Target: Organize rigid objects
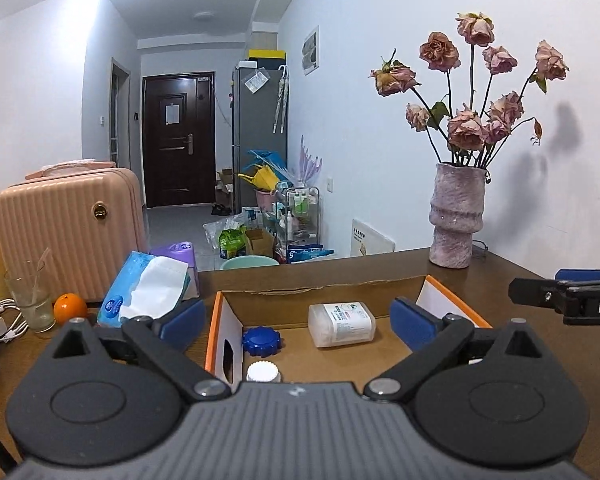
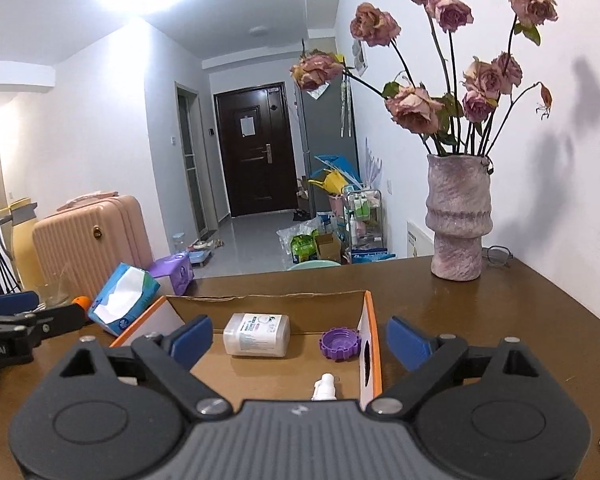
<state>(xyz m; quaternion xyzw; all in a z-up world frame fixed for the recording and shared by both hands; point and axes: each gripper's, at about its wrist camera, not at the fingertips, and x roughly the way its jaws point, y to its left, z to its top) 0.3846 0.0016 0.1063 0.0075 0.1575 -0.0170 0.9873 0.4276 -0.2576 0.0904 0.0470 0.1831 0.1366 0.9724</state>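
Observation:
An open cardboard box point(image 1: 236, 320) with orange-edged flaps sits on the brown table; it also shows in the right wrist view point(image 2: 370, 320). In it lie a white plastic container point(image 1: 341, 324) point(image 2: 257, 334), a blue gear-shaped cap point(image 1: 261, 341), a white ribbed cap point(image 1: 263, 372), a purple gear-shaped cap point(image 2: 339, 343) and a small white bottle point(image 2: 324, 388). My left gripper point(image 1: 299, 320) is open and empty over the box's near left part. My right gripper point(image 2: 300, 338) is open and empty over its near right part. Each gripper shows at the edge of the other's view.
A pink vase point(image 1: 456, 216) point(image 2: 458, 220) of dried roses stands at the table's back right. A tissue pack point(image 1: 144, 292) point(image 2: 122, 298), purple box point(image 1: 178, 250), orange point(image 1: 69, 308), glass point(image 1: 30, 300) and white charger cable point(image 1: 0, 322) lie left of the box. A pink suitcase point(image 1: 68, 220) stands behind.

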